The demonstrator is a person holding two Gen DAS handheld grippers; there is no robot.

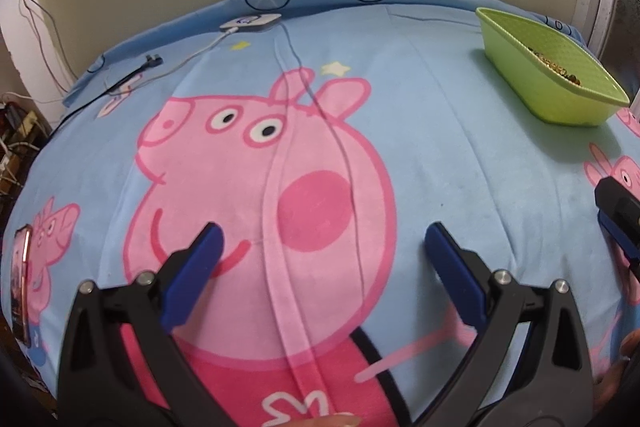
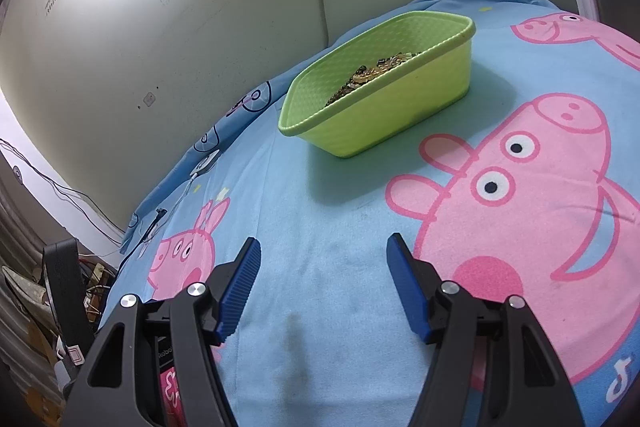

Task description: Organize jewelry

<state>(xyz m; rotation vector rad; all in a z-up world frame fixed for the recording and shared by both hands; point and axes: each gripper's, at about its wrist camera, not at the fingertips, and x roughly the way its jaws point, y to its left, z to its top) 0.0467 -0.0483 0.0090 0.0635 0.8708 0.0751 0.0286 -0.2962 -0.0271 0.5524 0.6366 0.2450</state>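
Both tongs are hanging open and empty over the blue cartoon-pig blanket (image 1: pixel 460 131): the left tongs (image 1: pixel 324 239) at the bottom of the left view, the right tongs (image 2: pixel 322 247) at the bottom of the right view. The gold jewelry (image 2: pixel 372 73) is lying heaped inside the green basket (image 2: pixel 400 111), which is sitting at centre-right of the right view and at upper right of the left view.

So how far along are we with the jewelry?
Done: gold jewelry sits piled in the green basket; no loose pieces show on the blue blanket. In hand: nothing, the left tool and right tool are both open and empty. Left: possibly nothing, though the basket's inside is partly hidden.
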